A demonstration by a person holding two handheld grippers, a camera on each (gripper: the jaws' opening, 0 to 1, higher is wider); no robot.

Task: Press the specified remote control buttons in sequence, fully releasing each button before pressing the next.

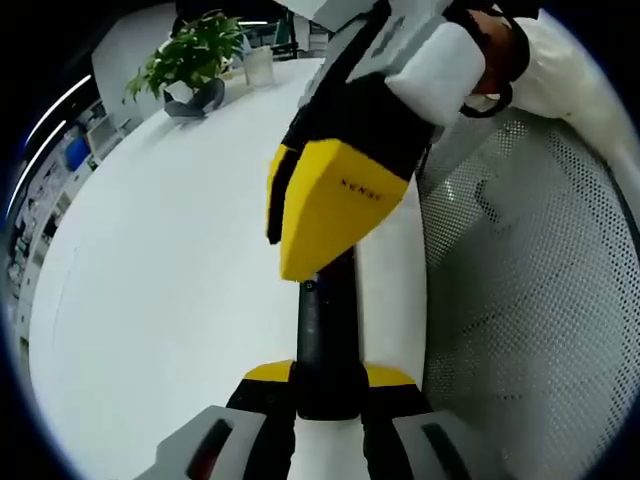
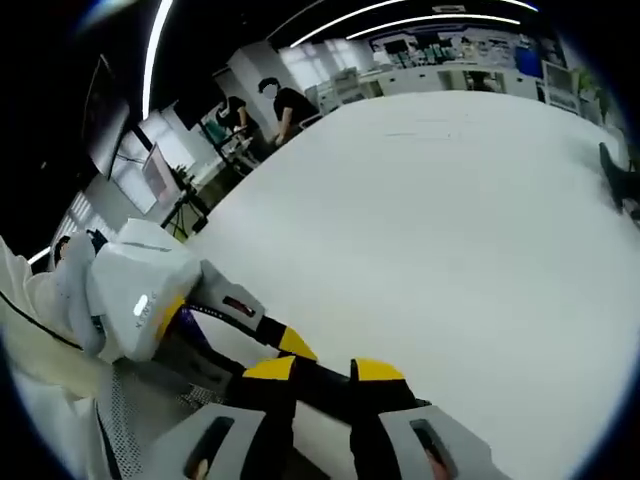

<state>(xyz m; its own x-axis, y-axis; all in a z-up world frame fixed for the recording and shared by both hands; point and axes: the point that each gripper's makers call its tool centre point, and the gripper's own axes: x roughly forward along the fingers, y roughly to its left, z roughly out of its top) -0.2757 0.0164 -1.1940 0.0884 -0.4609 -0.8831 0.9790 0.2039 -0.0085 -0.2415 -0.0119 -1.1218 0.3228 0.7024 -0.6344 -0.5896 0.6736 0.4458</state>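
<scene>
White table point(image 1: 170, 270) spreads wide, a potted plant point(image 1: 190, 55) at its far end. Near its edge the left gripper point(image 1: 327, 385) clamps the dark remote control point(image 1: 325, 335) by its lower end. The right gripper point(image 1: 325, 215) hangs over the remote's upper end, jaws apparently together. Best pressed straight down with one tip, the remote steady, then lifted fully clear.
</scene>
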